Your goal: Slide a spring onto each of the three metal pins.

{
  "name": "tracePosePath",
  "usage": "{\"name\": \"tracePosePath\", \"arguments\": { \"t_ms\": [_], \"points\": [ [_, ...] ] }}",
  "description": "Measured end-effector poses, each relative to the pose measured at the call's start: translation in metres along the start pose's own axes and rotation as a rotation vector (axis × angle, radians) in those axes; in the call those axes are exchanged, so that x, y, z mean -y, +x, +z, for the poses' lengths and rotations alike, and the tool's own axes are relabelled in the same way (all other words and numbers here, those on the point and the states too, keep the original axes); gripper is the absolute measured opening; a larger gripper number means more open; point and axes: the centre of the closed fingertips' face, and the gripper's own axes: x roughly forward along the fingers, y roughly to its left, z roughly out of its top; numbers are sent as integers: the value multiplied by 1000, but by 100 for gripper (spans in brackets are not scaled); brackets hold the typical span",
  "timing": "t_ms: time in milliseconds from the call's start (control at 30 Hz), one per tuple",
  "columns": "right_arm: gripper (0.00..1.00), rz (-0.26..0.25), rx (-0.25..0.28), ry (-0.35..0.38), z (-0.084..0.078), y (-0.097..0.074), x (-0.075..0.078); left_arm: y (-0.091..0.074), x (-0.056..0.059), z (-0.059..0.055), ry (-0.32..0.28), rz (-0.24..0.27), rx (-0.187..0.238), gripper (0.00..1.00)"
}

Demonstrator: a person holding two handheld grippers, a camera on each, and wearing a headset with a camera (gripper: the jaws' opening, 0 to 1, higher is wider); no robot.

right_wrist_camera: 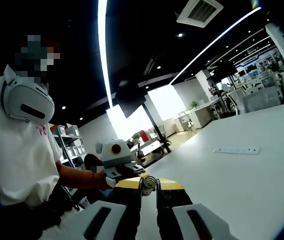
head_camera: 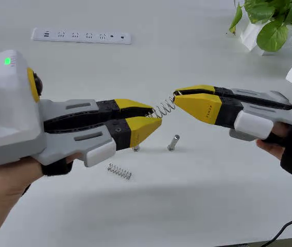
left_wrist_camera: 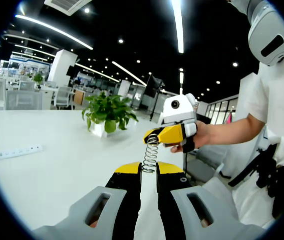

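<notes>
Both my grippers hold one spring between them, above the bench.
My left gripper (head_camera: 149,119) is clamped on one end of the spring (head_camera: 163,107) and my right gripper (head_camera: 177,94) pinches the other end, so the coil runs slanting from tip to tip. Below the gap between the tips a metal pin (head_camera: 173,142) sits on the table (head_camera: 197,206). Another pin (head_camera: 136,148) peeks out just under my left jaws, and a second spring (head_camera: 119,171) lies nearer to me, below my left gripper.
</notes>
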Motion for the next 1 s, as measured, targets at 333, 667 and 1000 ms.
{"name": "tracePosePath", "arguments": {
  "t_ms": [333,667,1000],
  "points": [
    [6,30,-38,-33,3,4,-7,2,5,-4,10,-12,-12,8],
    [6,46,-82,-58,3,5,-11,5,11,-7,32,-28,-31,8],
    [6,49,-124,-88,2,5,-12,8,13,-11,75,-39,-69,8]
  ]
}}
